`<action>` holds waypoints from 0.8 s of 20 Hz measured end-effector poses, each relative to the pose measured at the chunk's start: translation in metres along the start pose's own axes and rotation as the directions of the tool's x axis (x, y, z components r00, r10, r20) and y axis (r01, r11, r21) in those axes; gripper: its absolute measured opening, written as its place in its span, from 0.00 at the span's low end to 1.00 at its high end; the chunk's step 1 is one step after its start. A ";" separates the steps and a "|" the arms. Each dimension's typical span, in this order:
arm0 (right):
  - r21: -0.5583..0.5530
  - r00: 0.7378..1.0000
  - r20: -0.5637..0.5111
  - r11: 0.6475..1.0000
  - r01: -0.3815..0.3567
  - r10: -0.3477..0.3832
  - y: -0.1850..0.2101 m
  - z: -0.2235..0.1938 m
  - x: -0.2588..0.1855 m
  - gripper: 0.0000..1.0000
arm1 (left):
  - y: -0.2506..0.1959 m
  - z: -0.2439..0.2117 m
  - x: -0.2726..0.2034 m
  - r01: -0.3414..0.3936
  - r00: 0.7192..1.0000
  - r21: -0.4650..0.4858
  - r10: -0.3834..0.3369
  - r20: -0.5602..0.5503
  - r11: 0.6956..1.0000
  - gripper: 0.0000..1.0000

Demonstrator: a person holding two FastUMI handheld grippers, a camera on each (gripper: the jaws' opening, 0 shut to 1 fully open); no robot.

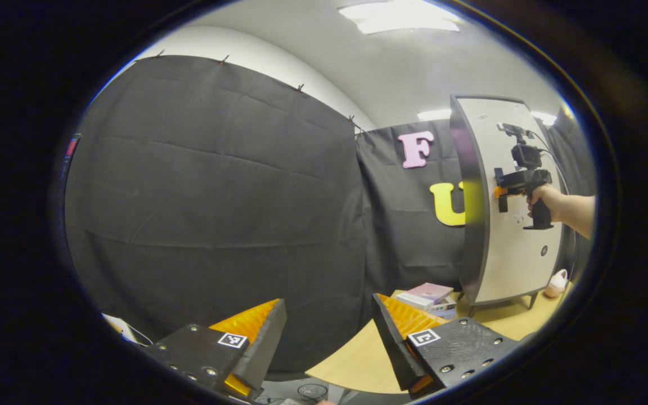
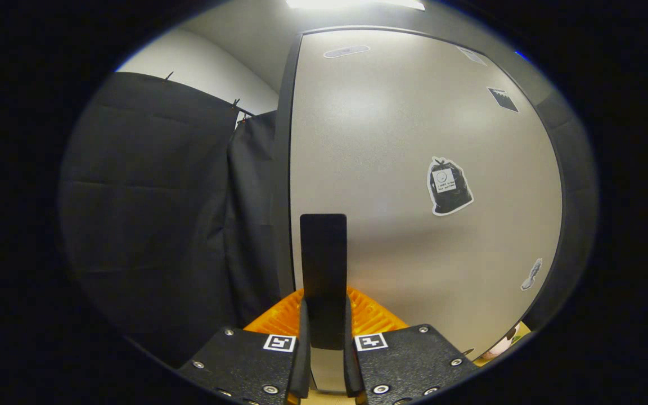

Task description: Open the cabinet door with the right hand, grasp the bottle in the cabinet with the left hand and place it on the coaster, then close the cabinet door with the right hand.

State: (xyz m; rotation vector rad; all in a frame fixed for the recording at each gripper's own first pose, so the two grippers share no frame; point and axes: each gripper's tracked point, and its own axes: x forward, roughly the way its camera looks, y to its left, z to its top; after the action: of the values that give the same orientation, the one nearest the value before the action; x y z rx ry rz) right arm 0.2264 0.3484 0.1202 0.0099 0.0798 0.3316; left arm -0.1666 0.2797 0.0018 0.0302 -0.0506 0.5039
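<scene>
At the near edge of the left gripper view: left gripper (image 1: 329,337), fingers spread wide, holding nothing, above a tan wooden table (image 1: 358,360). Beyond: stacked books (image 1: 431,296). Far right: grey cabinet (image 1: 473,225), pale matte cabinet door (image 2: 414,197) shut; right gripper (image 2: 324,337) pinching its flat black handle (image 2: 323,275); pink rounded object (image 1: 556,283) beside the legs.

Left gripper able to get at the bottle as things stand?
Probably not yet. The cabinet door looks closed, with the right gripper shut on its handle; the left gripper hangs open, off to the side.
</scene>
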 end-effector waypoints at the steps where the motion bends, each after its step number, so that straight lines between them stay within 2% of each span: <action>1: -0.008 1.000 -0.002 1.000 -0.005 0.005 0.000 -0.001 -0.001 0.22 | -0.002 0.001 -0.001 0.012 1.000 -0.003 -0.012 0.002 1.000 0.92; 4: 0.015 0.999 -0.009 0.999 -0.043 0.043 0.002 0.000 -0.009 0.22 | -0.022 0.004 0.010 0.054 0.999 -0.006 -0.054 0.009 0.999 0.92; 5: 0.015 0.998 -0.010 0.998 -0.056 0.056 0.002 0.000 -0.013 0.22 | -0.032 0.003 0.016 0.069 0.998 -0.007 -0.069 0.011 0.998 0.88; 10: 0.016 0.993 -0.004 0.993 -0.117 0.118 0.001 0.001 -0.024 0.24 | -0.075 0.005 0.024 0.150 0.989 -0.022 -0.149 0.019 0.988 0.92; 11: 0.016 0.992 -0.005 0.992 -0.127 0.127 0.001 0.000 -0.026 0.22 | -0.085 0.006 0.025 0.169 0.986 -0.023 -0.168 0.022 0.985 0.92; 14: 0.018 0.987 -0.005 0.986 -0.163 0.163 -0.002 -0.002 -0.028 0.23 | -0.109 0.013 0.025 0.204 0.979 -0.020 -0.204 0.031 0.979 0.83; 15: 0.020 0.984 -0.008 0.984 -0.176 0.176 -0.003 -0.002 -0.029 0.23 | -0.118 0.015 0.023 0.221 0.975 -0.024 -0.220 0.036 0.975 0.92; 16: 0.022 0.982 -0.008 0.982 -0.188 0.188 -0.004 -0.003 -0.030 0.22 | -0.128 0.017 0.021 0.236 0.971 -0.024 -0.235 0.038 0.972 0.87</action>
State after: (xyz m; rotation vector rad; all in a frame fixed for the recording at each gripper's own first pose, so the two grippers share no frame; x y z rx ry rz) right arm 0.1992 0.3352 0.1199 0.0370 0.0928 0.5202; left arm -0.0872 0.1776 0.0182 0.0166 -0.0878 0.2654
